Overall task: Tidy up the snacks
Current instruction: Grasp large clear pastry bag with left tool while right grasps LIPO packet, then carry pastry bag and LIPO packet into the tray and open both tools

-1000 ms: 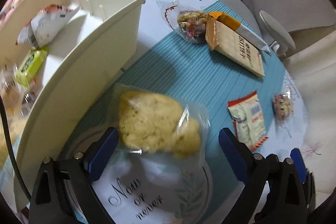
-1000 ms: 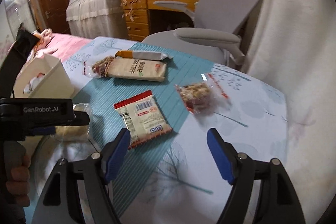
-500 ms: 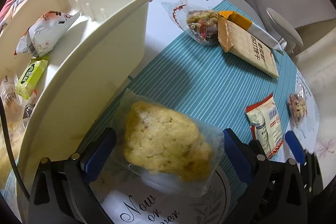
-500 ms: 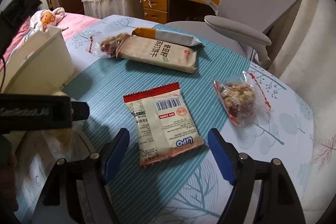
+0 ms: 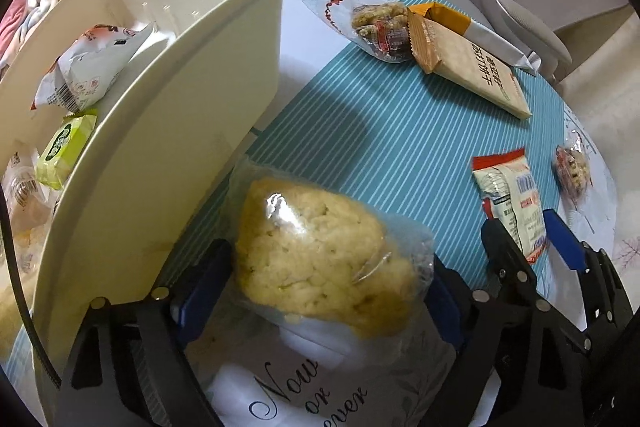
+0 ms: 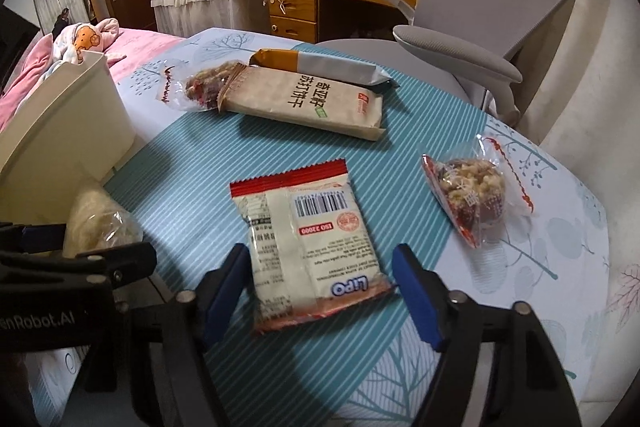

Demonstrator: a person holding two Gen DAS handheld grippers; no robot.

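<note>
- Tools first: the left tool (image 5: 320,291) has come forward over the last second, so its spread blue pads now sit either side of the wrapped rice cake (image 5: 320,259); the pads look just beside the wrapper, and I cannot tell whether they press it yet.
- Over the same second the right tool (image 6: 320,291) has dropped in on the LiPO biscuit packet (image 6: 308,251), which was well ahead of it before; its jaws stand wide open with the near end of the packet between them, nothing squeezed.
- The rice cake lies on the counter (image 5: 360,131) against the near wall of the cream storage bin (image 5: 192,99), half on a round printed mat (image 5: 304,387).
- Inside the bin, a white snack bag (image 5: 88,67) and a green packet (image 5: 66,147) are already stowed.
- Farther out wait a tan cracker box (image 6: 312,99), an orange-and-silver pack (image 6: 320,65) behind it, and two clear nut-cluster bags (image 6: 204,87) (image 6: 472,187), one far left and one right.
- My reading: both approaches are finished, closing comes next, and most snacks remain outside the bin.
</note>
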